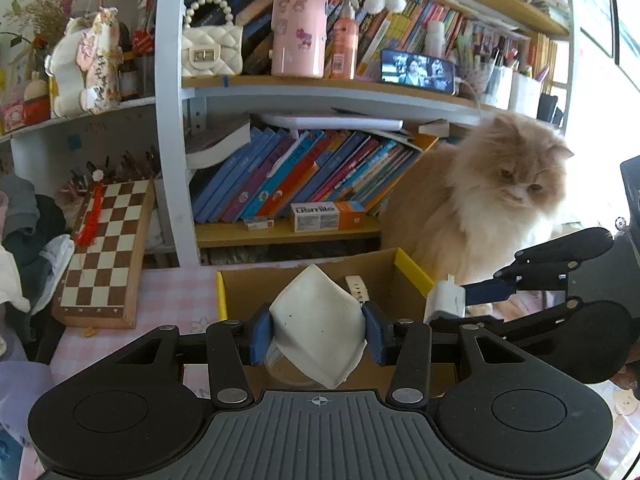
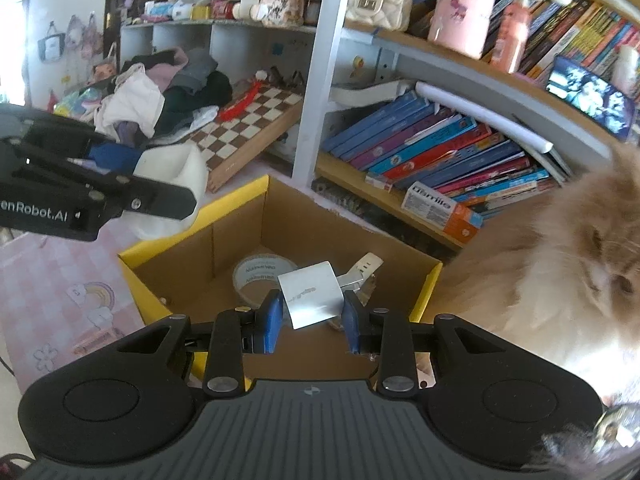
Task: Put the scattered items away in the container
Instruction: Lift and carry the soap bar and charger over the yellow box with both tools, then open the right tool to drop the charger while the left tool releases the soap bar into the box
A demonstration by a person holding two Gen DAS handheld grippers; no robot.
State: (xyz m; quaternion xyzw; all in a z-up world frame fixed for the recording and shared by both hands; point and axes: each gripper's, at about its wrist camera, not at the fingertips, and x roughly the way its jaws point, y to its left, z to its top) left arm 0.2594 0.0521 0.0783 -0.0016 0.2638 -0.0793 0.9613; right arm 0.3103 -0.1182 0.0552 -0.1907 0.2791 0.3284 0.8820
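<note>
with both loads over the cardboard box [image 2: 240,236], your left tongs [image 1: 318,330] pinching a white mask [image 1: 316,320] and right tongs [image 2: 312,314] pinching a white cube [image 2: 310,294], spread them next.

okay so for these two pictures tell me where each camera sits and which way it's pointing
Left wrist: on the left gripper, facing the bookshelf; its fingers clamp a white mask over the cardboard box.
Right wrist: on the right gripper, angled down into the box; it holds a white charger above a tape roll.
Shared: box, cat, chessboard, each other's gripper.

White mask [image 1: 318,322], charger [image 2: 312,294] above box [image 2: 428,288]
</note>
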